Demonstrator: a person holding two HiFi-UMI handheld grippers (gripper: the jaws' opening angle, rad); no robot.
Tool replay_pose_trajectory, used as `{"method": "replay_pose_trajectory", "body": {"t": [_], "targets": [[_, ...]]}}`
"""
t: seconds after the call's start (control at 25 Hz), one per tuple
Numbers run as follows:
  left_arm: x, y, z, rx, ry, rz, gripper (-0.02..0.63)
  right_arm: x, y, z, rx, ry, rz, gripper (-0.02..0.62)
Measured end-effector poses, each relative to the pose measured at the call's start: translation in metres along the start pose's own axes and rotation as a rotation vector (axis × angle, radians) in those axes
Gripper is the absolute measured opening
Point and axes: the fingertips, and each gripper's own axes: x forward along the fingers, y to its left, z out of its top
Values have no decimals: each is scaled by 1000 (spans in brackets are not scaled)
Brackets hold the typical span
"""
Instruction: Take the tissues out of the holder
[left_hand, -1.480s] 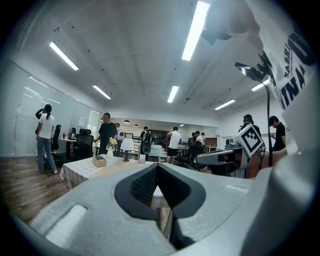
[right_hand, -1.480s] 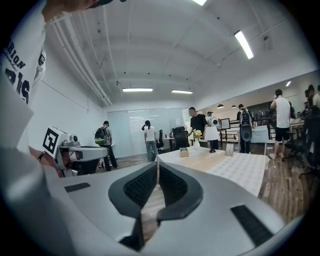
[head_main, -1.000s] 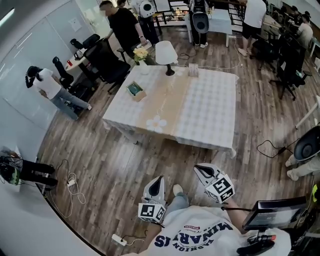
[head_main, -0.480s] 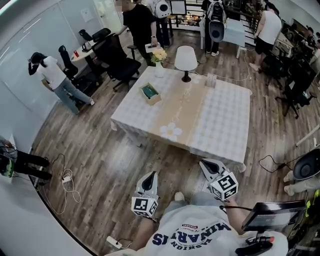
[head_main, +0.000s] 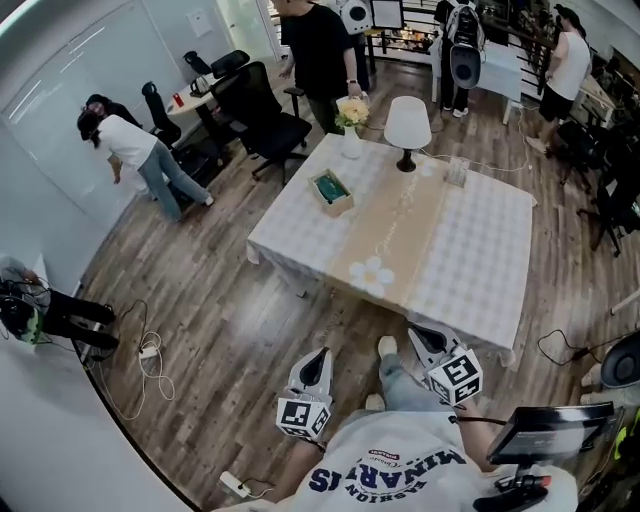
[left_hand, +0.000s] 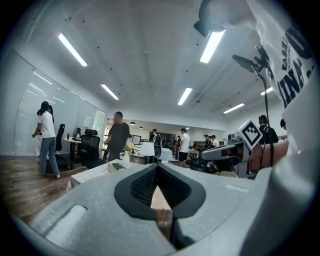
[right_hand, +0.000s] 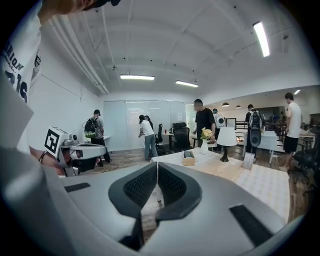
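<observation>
Far table (head_main: 470, 240): seemingly the tissue holder (head_main: 331, 192), well beyond left gripper (head_main: 320, 358) and right gripper (head_main: 417, 333), jaws clenched empty.

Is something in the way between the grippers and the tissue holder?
Nothing visible. The left gripper and right gripper are shut above the floor, short of the table. The holder sits near the table's far left edge, with only flat cloth before it.

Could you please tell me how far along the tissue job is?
Nothing looks done yet: the holder sits untouched on the table. In hand: nothing; the left gripper and right gripper are both shut and empty, short of the table's near edge. Left to do: reach the holder, grip the tissues and pull them out.
</observation>
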Motion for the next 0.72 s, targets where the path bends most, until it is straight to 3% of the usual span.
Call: {"method": "replay_pose_trajectory", "body": {"t": [0.16, 0.48, 0.72], "targets": [[18, 22, -7, -6, 17, 24, 3, 38, -5, 7, -13, -9, 38, 9], [105, 75, 23, 18, 17, 53, 3, 135, -50, 32, 25, -24, 136, 9], [176, 109, 31, 61, 25, 45, 3, 205, -104, 33, 68, -52, 134, 9]]}}
